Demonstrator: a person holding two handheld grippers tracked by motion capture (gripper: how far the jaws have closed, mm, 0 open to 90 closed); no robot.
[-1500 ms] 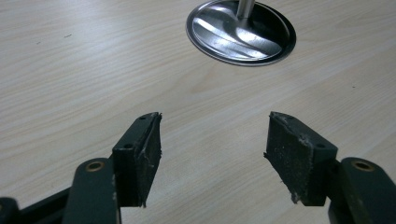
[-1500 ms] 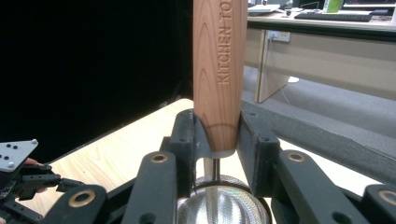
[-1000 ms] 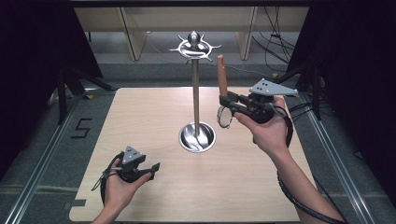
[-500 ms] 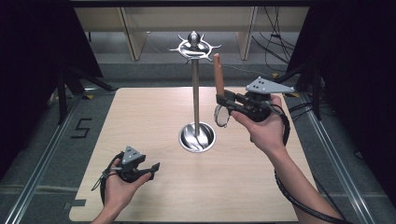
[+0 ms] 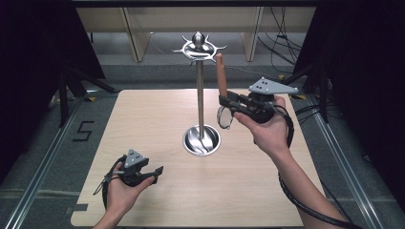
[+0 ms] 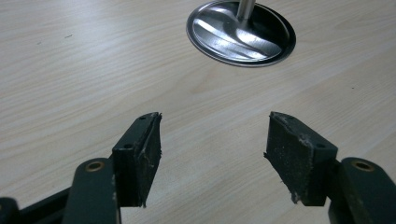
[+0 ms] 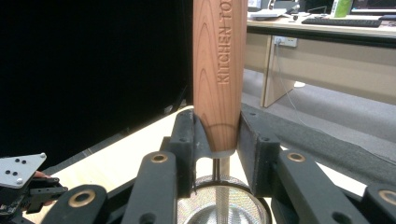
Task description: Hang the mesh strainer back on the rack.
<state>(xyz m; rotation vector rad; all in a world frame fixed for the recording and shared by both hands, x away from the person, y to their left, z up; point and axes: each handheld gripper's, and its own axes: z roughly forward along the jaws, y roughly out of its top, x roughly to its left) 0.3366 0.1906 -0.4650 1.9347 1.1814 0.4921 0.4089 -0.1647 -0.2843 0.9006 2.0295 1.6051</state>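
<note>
A metal utensil stand rises from the table's middle, with a round dish base (image 5: pixel 202 140), a thin pole (image 5: pixel 200 95) and a hooked crown (image 5: pixel 198 45). My right gripper (image 5: pixel 224 101) is held up just right of the pole, shut on a small strainer's wooden handle (image 5: pixel 220 74), which points up. The mesh bowl (image 5: pixel 223 118) hangs below the jaws. In the right gripper view the pads (image 7: pixel 252 144) clamp the handle's (image 7: pixel 219 65) lower end above the mesh (image 7: pixel 222 205). My left gripper (image 5: pixel 155 171) rests low at the front left, open, jaws (image 6: pixel 212 154) bare and aimed at the base (image 6: pixel 240 32).
The light wooden table (image 5: pixel 143 119) has open surface to the left and in front of the stand. Black curtains flank both sides. Wooden furniture legs (image 5: pixel 133 33) stand beyond the far edge. Cables (image 5: pixel 282 43) lie on the floor at the back right.
The strainer's handle has shifted slightly left, closer to the stand's pole. The left gripper has kept still.
</note>
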